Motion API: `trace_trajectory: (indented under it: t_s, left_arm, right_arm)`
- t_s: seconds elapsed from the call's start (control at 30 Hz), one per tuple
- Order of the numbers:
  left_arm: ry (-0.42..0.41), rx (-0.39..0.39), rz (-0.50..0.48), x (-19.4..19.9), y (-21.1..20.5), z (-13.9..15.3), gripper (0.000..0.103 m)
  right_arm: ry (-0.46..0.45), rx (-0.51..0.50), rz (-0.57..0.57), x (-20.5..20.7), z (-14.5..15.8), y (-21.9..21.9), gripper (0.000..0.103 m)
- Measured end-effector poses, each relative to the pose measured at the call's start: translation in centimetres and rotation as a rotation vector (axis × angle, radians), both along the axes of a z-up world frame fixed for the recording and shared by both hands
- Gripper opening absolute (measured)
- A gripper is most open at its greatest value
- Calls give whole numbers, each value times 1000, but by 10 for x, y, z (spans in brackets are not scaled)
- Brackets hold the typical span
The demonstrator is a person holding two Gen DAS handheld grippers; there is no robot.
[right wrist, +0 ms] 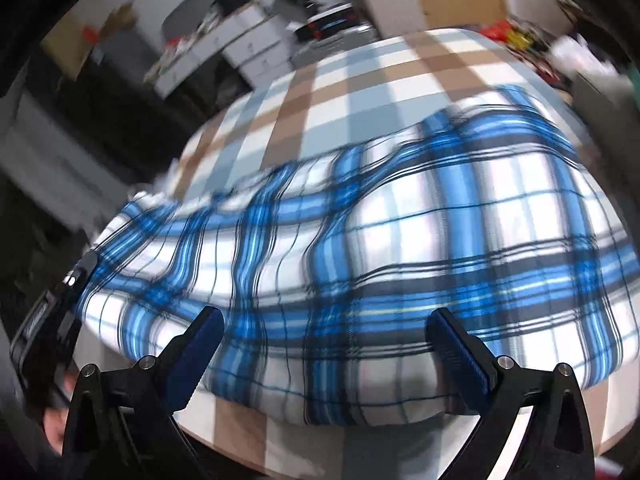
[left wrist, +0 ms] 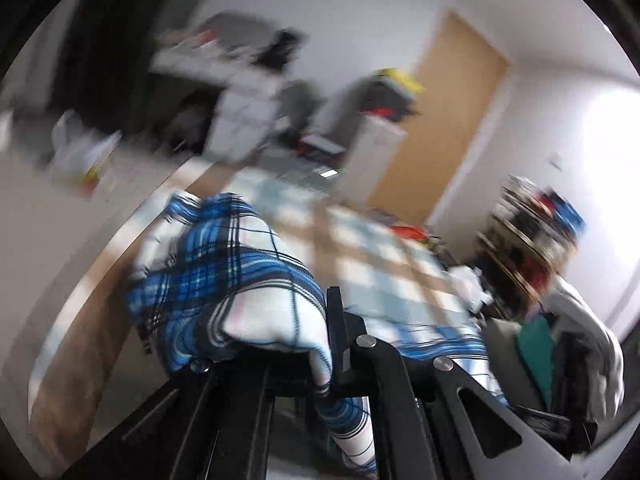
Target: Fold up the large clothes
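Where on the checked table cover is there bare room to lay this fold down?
The free patch is the far half of the table cover, beyond the blue plaid garment. A narrow strip lies bare at the near edge, under the right gripper. The far right edge is crowded with clutter.

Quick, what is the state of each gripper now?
Left gripper: closed on a fold of the blue plaid garment.
Right gripper: open, holding nothing, above the garment's near edge.

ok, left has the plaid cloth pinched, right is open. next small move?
Probably bring the right hand-held gripper down onto the near edge of the plaid cloth and close: its jaws are open over that edge, while the left hand-held gripper already holds a fold.
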State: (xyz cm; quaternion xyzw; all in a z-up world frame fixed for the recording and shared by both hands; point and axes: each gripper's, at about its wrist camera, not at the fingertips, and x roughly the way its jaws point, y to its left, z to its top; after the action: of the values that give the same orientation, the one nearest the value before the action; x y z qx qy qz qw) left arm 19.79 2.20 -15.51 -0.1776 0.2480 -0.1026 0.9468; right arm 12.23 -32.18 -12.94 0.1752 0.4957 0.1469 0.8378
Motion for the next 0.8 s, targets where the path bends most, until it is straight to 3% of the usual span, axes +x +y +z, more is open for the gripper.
trace_trajectory:
  t_s: [0.13, 0.2, 0.3, 0.4, 0.43, 0.5, 0.57, 0.63, 0.8]
  left_arm:
    - [-132, 228, -230, -8, -80, 23, 1]
    - [-177, 314, -338, -18, -114, 19, 1]
    - [-199, 369, -403, -26, -135, -1, 0]
    - [-174, 349, -422, -27, -139, -20, 0]
    - [-180, 352, -422, -29, -138, -24, 0]
    - [-195, 364, -430, -35, -138, -29, 0]
    - [-209, 396, -429, -39, -142, -28, 0]
    - [-239, 425, -435, -46, -144, -27, 0]
    - [-256, 520, -462, -55, -159, -38, 0]
  right_arm:
    - [7, 81, -115, 2, 9, -45, 103]
    - [-17, 94, -102, 5, 26, -63, 102]
    - [-98, 3, -83, 12, 85, -87, 103]
    - [-130, -38, 50, 28, 133, -77, 103]
    - [-96, -4, 131, 37, 139, -67, 103]
    - [70, 106, 255, 60, 128, -45, 103]
    - [216, 254, 271, 76, 106, -33, 103]
    - [333, 306, 282, 88, 86, -14, 103]
    - [400, 106, 319, 115, 74, 33, 103]
